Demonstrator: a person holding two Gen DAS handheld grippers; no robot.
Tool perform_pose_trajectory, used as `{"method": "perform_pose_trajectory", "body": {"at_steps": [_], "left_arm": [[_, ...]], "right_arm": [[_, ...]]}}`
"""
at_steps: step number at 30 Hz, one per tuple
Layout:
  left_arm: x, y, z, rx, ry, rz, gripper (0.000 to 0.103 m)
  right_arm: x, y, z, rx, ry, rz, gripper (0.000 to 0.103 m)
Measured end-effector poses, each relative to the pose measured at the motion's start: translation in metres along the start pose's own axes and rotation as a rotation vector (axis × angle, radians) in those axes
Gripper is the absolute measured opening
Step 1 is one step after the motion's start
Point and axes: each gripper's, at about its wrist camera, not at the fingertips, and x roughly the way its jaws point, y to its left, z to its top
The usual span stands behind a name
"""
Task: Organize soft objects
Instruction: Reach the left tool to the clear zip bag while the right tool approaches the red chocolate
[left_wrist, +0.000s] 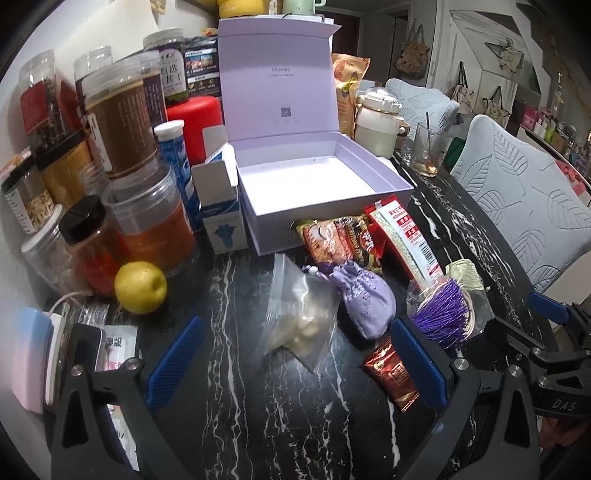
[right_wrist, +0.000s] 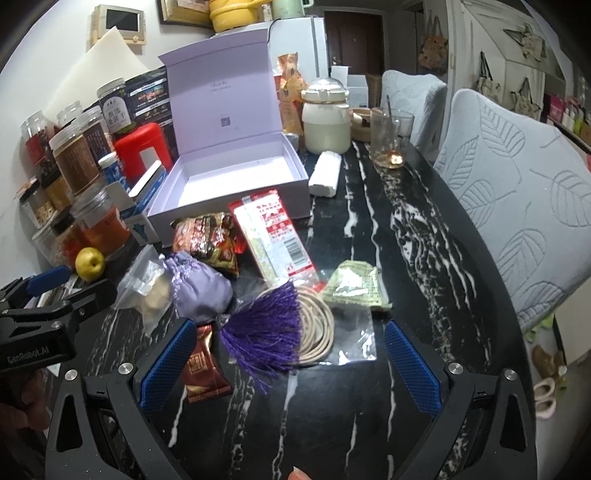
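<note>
Left wrist view: the left gripper (left_wrist: 295, 354) hangs over the black marble table (left_wrist: 229, 406), its ribbed blue fingers (left_wrist: 173, 363) spread wide and empty. Between them lies a crinkled clear zip bag (left_wrist: 299, 317); beside it a soft lilac satin pouch (left_wrist: 364, 299). Behind stands the rigid lavender box (left_wrist: 314, 184), lid up.

Right wrist view: the right gripper (right_wrist: 291, 365) is likewise agape, framing a stringy purple tassel (right_wrist: 262, 332) on coiled cord (right_wrist: 319, 325). A glossy red sachet (right_wrist: 203, 365) is partly hidden by one finger.

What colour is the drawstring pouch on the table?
Lavender purple, with a woven pattern; the drawstring pouch shows best in the left wrist view.
</note>
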Motion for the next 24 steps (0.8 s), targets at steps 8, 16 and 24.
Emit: {"method": "perform_pose_trajectory", "body": {"at_steps": [8, 16, 24], "left_arm": [[0.018, 0.006, -0.008, -0.016, 0.048, -0.017, 0.103], [0.048, 0.011, -0.008, -0.030, 0.091, -0.026, 0.103], [0.078, 0.011, -0.002, -0.007, 0.132, -0.049, 0.101]], "right_arm": [[0.016, 0.001, -0.009, -0.001, 0.041, 0.038, 0.103], [0.032, 0.002, -0.009, -0.023, 0.075, 0.054, 0.103], [0.045, 0.002, -0.002, -0.037, 0.106, 0.043, 0.103]]}}
